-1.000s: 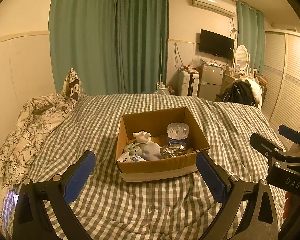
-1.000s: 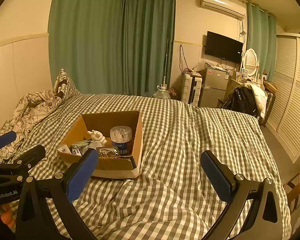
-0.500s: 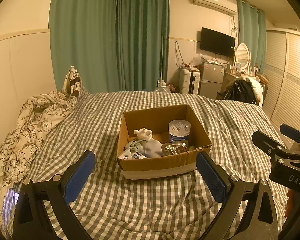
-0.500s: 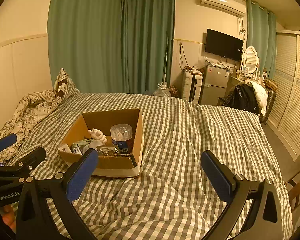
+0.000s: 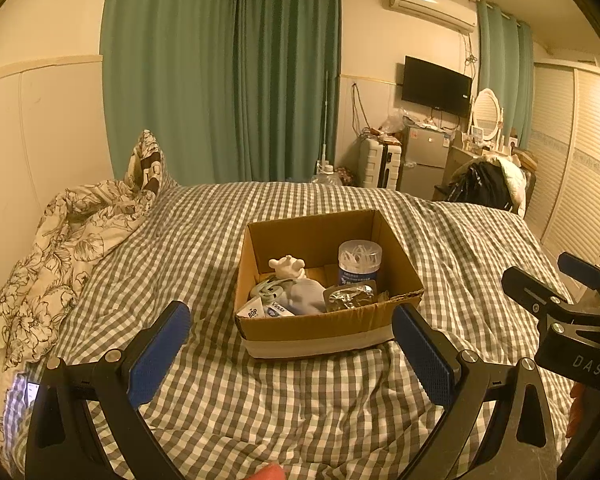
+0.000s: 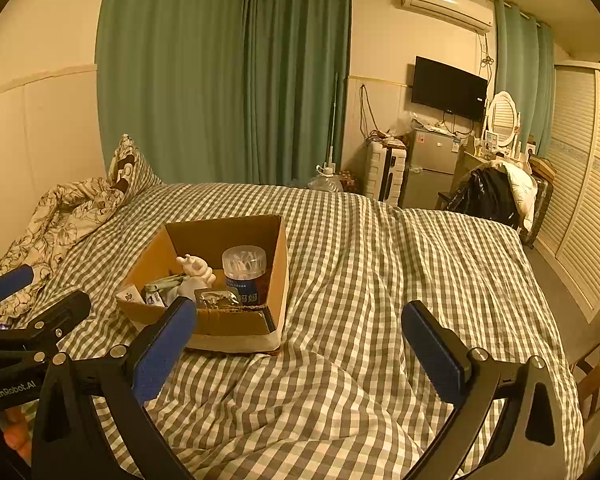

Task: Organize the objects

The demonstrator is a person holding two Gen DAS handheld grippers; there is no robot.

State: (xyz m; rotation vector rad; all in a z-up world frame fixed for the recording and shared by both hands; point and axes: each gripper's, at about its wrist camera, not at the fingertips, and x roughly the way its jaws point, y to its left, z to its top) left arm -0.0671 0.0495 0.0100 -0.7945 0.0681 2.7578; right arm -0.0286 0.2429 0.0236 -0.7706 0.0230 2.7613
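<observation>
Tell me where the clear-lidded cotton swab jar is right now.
The cotton swab jar stands upright in the cardboard box on the checked bed, at its right side, right of the white figurine and behind the foil pack.

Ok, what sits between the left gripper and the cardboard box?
Only bare checked bedspread. In the left wrist view, nothing else lies between the open left gripper and the cardboard box.

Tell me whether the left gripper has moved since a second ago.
Yes, slightly. In the left wrist view the cardboard box sits a little lower and the TV further right than before, so the open left gripper has tilted up and turned leftward a little.
</observation>
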